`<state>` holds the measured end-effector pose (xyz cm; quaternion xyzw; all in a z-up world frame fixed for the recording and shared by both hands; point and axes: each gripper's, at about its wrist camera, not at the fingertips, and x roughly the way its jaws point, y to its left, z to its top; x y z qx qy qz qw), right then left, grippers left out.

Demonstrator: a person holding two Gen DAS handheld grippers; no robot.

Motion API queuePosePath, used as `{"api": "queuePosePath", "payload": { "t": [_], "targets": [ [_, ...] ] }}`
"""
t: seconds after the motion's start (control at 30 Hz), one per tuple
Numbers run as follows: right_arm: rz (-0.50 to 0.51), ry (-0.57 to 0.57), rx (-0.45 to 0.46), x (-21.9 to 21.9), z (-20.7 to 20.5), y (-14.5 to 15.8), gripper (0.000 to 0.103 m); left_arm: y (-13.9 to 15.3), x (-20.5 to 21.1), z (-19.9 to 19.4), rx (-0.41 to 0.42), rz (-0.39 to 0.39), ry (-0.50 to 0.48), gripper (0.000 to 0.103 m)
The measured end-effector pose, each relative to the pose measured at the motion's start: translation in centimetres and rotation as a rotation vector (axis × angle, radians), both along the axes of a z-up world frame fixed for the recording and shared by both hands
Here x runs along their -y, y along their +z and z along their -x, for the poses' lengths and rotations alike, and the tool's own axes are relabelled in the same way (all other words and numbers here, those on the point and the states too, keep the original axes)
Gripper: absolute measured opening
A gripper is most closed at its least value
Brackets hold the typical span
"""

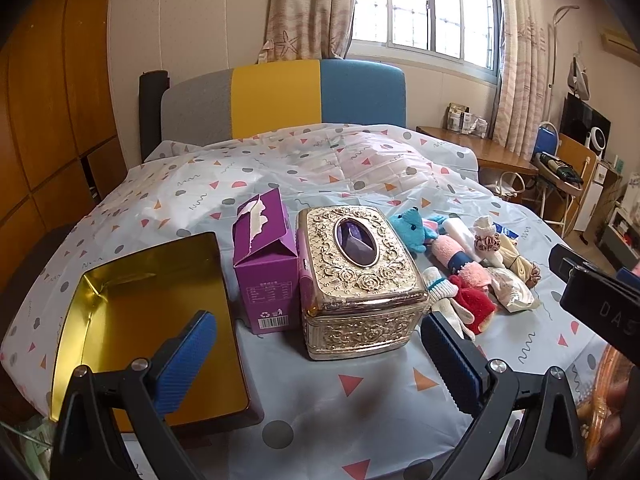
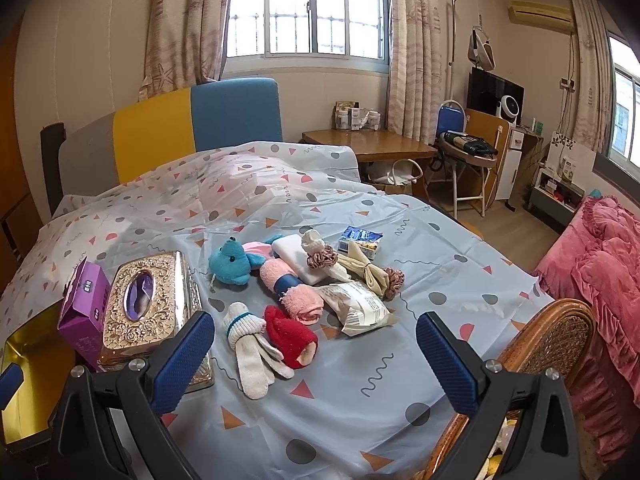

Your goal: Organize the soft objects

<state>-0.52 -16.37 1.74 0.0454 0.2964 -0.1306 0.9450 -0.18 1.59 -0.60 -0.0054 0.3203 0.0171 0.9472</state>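
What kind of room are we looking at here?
Most likely a bedroom in a home: a covered bed with a padded headboard, a curtained window, and a desk beside it.

left gripper [image 1: 320, 364]: we see black angular arms, blue ribbed pads, silver round screws at the pivots | right gripper [image 2: 312, 360]: same black frame, blue textured pads, silver screws | in the left view at 3 o'clock, its black body bears pale letters "DA5"
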Motion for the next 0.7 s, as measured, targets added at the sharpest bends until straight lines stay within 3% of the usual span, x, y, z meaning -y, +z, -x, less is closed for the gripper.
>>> {"api": "queuePosePath", "payload": {
  "t": [0.7],
  "targets": [
    [-0.010,0.021,-0.011,-0.16,-0.47,-0.72,0.103,-0.44,-0.55,-0.18,-0.022,0.004,0.008,0.103]
  ]
}}
